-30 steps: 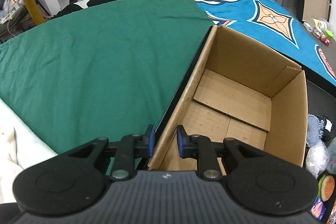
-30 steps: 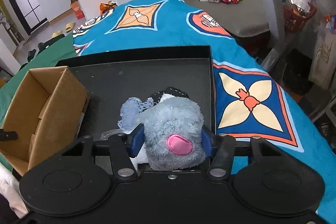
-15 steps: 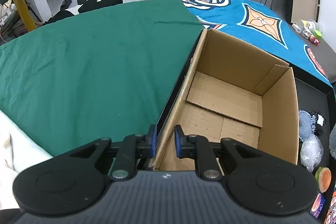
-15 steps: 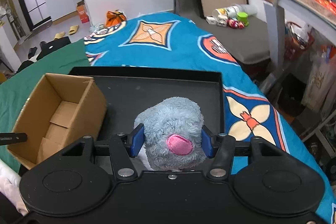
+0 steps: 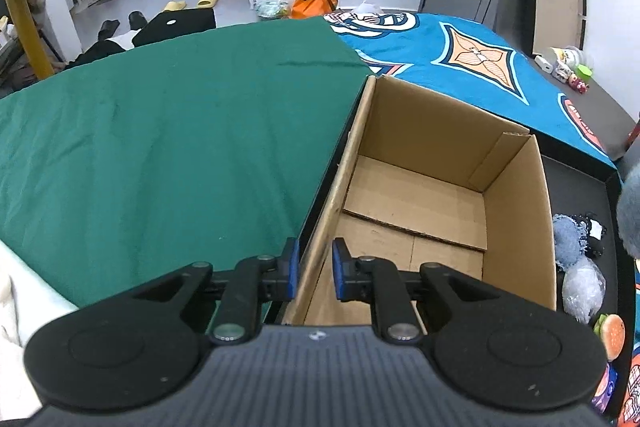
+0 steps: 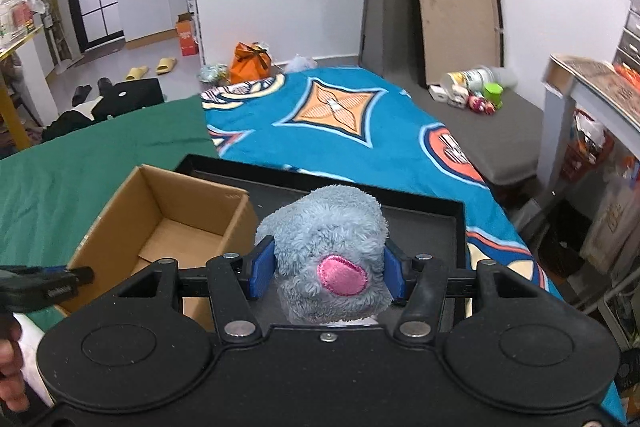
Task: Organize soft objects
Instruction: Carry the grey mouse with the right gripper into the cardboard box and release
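My right gripper [image 6: 329, 273] is shut on a grey-blue plush toy [image 6: 326, 239] with a pink patch, held above the black tray [image 6: 424, 219]; the toy's edge shows at the right of the left wrist view [image 5: 628, 211]. An open, empty cardboard box [image 5: 424, 187] stands on the tray's left side, also in the right wrist view [image 6: 160, 223]. My left gripper [image 5: 314, 269] is shut on the box's near-left wall [image 5: 320, 247]. Several soft items [image 5: 576, 251] lie on the tray right of the box.
A green cloth [image 5: 160, 147] covers the surface left of the box and a blue patterned cloth [image 6: 340, 131] lies beyond the tray. A burger-shaped toy [image 5: 610, 331] sits at the tray's near right. A grey bench with small items [image 6: 476, 95] stands at the far right.
My right gripper has lifted the plush toy up off the tray and moved it left toward the box. My left gripper has stayed clamped on the box wall.
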The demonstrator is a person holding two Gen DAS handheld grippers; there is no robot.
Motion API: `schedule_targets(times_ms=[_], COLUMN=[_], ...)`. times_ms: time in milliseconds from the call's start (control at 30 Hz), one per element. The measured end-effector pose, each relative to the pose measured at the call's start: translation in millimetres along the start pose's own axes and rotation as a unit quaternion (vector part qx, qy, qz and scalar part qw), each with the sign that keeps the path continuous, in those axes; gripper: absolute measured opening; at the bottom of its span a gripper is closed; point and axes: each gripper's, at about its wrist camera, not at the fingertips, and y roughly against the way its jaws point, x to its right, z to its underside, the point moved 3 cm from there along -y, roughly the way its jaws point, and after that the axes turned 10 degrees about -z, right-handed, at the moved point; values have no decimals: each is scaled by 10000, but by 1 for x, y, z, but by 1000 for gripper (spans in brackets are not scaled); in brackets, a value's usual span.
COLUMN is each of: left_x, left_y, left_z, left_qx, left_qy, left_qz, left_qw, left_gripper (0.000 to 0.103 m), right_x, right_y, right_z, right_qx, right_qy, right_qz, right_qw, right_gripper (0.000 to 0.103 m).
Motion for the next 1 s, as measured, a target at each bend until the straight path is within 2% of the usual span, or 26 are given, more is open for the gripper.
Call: schedule_targets(times_ms=[300, 600, 767, 800, 833, 867, 900, 933, 1000], left_x=[-10, -13, -20, -21, -22, -22, -23, -23, -24], left_y=[-4, -4, -7, -7, -7, -7, -7, -7, -7], left_z=[4, 8, 9, 9, 10, 9, 9, 9, 8], left_qx=[44, 208, 165, 158, 154, 152, 152, 151, 145], left_qy=[172, 174, 287, 305, 319, 327, 345, 367, 407], left_qz=[244, 361, 458, 477, 494, 510, 531, 552, 613], left_qw=[9995, 9990, 9984, 9983, 9982, 9980, 9979, 9977, 9972], left_gripper=[13, 13, 13, 13, 13, 13, 13, 13, 13], right_x=[-39, -81, -96, -98, -100, -102, -102, -102, -100], right_y=[-8, -19, -30, -30, -30, -31, -31, -29, -27], right_z=[-10, -9, -7, -7, -8, -8, -8, -7, -6], right_qx=[74, 60, -54, -49, -34, -29, -9, 55, 69], right_qy=[173, 500, 586, 586, 602, 640, 680, 727, 751], right_qz=[-111, -471, -610, -640, -679, -669, -599, -480, -349], right_qw=[9998, 9976, 9964, 9962, 9959, 9957, 9959, 9962, 9965], right_gripper=[54, 54, 55, 57, 65, 82, 89, 95, 95])
